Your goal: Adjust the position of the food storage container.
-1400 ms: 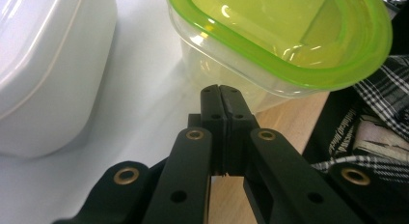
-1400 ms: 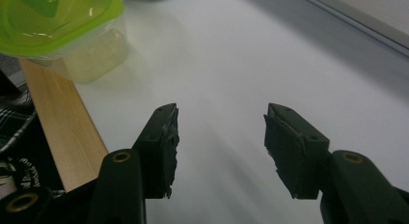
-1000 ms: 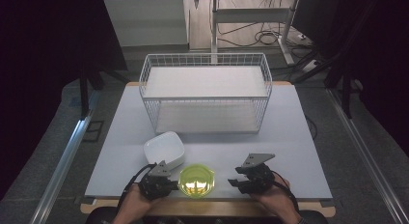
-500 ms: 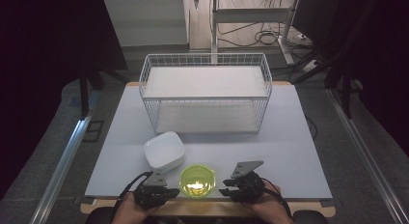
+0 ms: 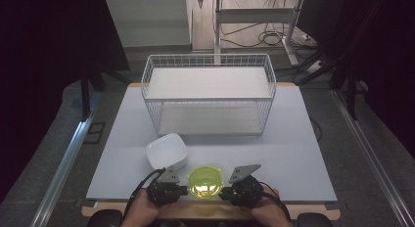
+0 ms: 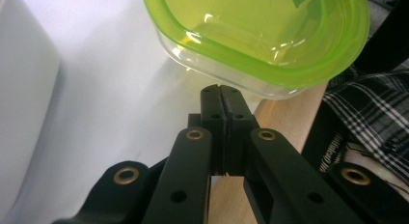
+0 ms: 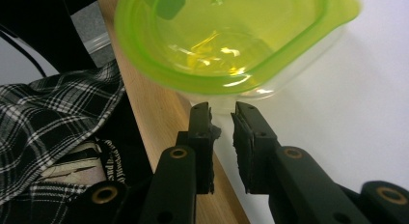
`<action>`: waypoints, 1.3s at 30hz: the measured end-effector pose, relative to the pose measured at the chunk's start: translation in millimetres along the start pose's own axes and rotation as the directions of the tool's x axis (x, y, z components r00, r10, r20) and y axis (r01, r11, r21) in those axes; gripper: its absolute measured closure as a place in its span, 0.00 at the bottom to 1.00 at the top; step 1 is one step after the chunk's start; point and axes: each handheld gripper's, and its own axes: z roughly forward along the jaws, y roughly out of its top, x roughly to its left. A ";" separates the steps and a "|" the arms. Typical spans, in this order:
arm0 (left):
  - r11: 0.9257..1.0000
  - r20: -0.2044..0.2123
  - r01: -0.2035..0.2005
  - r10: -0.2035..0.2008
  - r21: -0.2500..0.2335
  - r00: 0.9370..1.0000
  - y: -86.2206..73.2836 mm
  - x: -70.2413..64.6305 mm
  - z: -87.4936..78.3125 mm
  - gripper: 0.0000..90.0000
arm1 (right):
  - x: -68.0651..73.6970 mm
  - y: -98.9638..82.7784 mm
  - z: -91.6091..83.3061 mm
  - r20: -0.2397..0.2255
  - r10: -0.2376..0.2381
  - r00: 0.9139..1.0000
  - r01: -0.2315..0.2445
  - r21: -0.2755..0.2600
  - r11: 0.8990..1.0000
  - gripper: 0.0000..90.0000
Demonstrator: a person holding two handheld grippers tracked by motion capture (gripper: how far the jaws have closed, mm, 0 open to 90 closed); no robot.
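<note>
Nothing is lifted yet: the lidded green-topped clear plastic container [image 5: 204, 182] sits at the bench's [image 5: 293, 153] near edge between the closed, empty left gripper [image 5: 184, 190] and the right gripper [image 7: 223, 113], whose jaws have just been narrowing on nothing.
</note>
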 end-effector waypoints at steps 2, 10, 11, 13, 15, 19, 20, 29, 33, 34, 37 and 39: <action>1.000 0.006 -0.004 0.004 -0.001 1.000 3.1 0.3 3.1 1.00 | -1.0 -0.9 0.3 -0.010 0.008 1.000 -0.008 -0.002 1.000 0.86; 1.000 -0.025 -0.004 0.004 -0.001 1.000 19.2 7.3 16.4 0.99 | -3.1 -0.8 1.7 0.007 0.010 1.000 -0.010 -0.004 1.000 0.85; 1.000 -0.032 0.000 0.000 -0.003 0.999 20.6 9.8 17.5 0.99 | -5.7 -1.4 1.0 0.014 0.016 1.000 -0.016 0.003 1.000 0.86; 1.000 -0.032 0.010 -0.010 -0.007 0.999 21.8 12.9 17.1 0.99 | -9.7 -2.2 -1.8 0.033 0.028 0.999 -0.028 -0.001 1.000 0.86; 1.000 -0.022 0.022 -0.022 -0.019 1.000 21.1 13.2 15.2 0.99 | -11.8 -2.7 -3.1 0.038 0.032 0.999 -0.032 -0.008 0.999 0.86; 0.999 -0.027 0.023 -0.023 -0.024 0.999 23.1 11.8 16.9 0.99 | -22.0 -5.0 -9.6 0.061 0.073 0.995 -0.071 -0.043 0.997 0.87; 0.999 -0.027 0.023 -0.023 -0.024 0.999 23.1 11.8 16.9 0.99 | -22.0 -5.0 -9.6 0.061 0.073 0.995 -0.071 -0.043 0.997 0.87; 0.999 -0.054 0.025 -0.028 -0.046 0.998 37.5 18.7 27.3 0.99 | -24.8 -2.8 -6.7 0.072 0.074 0.995 -0.071 -0.044 0.996 0.87; 0.998 -0.065 0.033 -0.036 -0.047 0.997 39.6 21.3 29.5 0.99 | -25.6 -3.2 -7.6 0.073 0.073 0.995 -0.070 -0.046 0.996 0.87; 0.998 -0.061 0.043 -0.046 -0.052 0.997 40.6 21.8 31.2 0.99 | -25.8 -3.3 -8.0 0.075 0.075 0.994 -0.072 -0.048 0.996 0.87; 0.998 -0.067 0.037 -0.040 -0.052 0.997 47.1 22.3 37.1 0.99 | -26.3 -4.0 -9.8 0.076 0.078 0.994 -0.074 -0.048 0.996 0.87; 0.998 -0.064 0.031 -0.034 -0.057 0.997 52.2 21.3 41.5 0.99 | -25.5 -5.2 -11.9 0.077 0.084 0.994 -0.080 -0.047 0.996 0.87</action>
